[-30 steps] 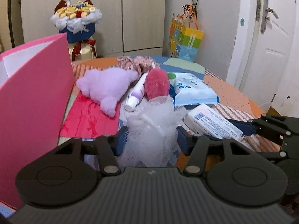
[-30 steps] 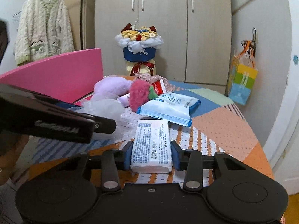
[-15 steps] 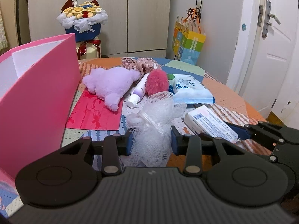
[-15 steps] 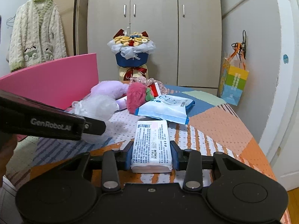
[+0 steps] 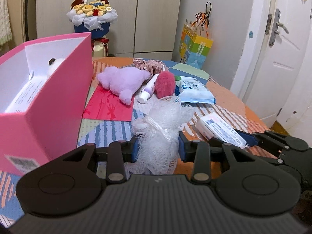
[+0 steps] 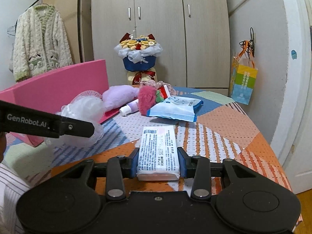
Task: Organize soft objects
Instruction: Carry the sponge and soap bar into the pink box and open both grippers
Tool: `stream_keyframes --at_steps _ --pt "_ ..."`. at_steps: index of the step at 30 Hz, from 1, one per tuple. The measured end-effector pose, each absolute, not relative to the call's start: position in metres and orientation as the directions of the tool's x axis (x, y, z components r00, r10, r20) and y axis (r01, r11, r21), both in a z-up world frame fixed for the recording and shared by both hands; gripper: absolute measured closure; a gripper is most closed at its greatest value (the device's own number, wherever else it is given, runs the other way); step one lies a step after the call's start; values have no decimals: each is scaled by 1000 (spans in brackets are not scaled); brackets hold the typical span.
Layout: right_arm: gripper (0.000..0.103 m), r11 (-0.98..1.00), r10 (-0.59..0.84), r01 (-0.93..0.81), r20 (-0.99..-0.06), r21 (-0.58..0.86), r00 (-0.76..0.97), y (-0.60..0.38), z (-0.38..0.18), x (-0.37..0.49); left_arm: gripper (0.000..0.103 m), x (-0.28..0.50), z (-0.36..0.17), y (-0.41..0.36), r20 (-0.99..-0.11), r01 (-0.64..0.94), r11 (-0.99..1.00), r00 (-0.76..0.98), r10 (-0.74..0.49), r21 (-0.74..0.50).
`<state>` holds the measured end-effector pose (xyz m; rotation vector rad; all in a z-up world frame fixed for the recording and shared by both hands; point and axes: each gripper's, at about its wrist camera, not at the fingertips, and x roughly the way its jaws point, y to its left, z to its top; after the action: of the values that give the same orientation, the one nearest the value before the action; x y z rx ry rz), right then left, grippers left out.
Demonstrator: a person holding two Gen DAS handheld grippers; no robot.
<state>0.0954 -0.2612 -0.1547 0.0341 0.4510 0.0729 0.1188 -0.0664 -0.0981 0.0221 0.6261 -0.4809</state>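
My left gripper (image 5: 159, 148) is shut on a white mesh bath sponge (image 5: 163, 124) and holds it above the table; the sponge also shows in the right wrist view (image 6: 83, 115). My right gripper (image 6: 158, 163) is shut on a white tissue pack (image 6: 158, 150), which also shows in the left wrist view (image 5: 220, 130). A pink box (image 5: 48, 89) stands open at the left with a white plush and a pack inside. A purple plush (image 5: 124, 80), a red pompom (image 5: 164, 83) and a blue wipes pack (image 5: 193, 92) lie further back.
A small white tube (image 5: 148, 91) and a red card (image 5: 109, 105) lie beside the plush. Floral fabric (image 5: 148, 64) lies at the table's far end. A bouquet (image 5: 91, 19), a colourful paper bag (image 5: 195, 48) and wardrobe doors stand behind. A door is at the right.
My left gripper closed on the mesh sponge and lifted it, so the inside of the pink box came into view. The right gripper rose a little with the tissue pack.
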Motion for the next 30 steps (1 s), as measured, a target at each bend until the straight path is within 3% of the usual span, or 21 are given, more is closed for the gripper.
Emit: stream_keyframes --at_steps 8,20,30 --pt "59 969 236 -171 -456 180 858 -265 -138 79 66 103 -82 -52 -575 459 867 662 -481 -197" --pt "59 929 353 -362 -457 71 816 -237 -87 60 66 88 -53 -7 -666 492 832 533 -522 -259" --pt "59 846 505 -529 -432 74 747 -203 -40 69 66 77 3 52 -576 461 870 668 -471 -176"
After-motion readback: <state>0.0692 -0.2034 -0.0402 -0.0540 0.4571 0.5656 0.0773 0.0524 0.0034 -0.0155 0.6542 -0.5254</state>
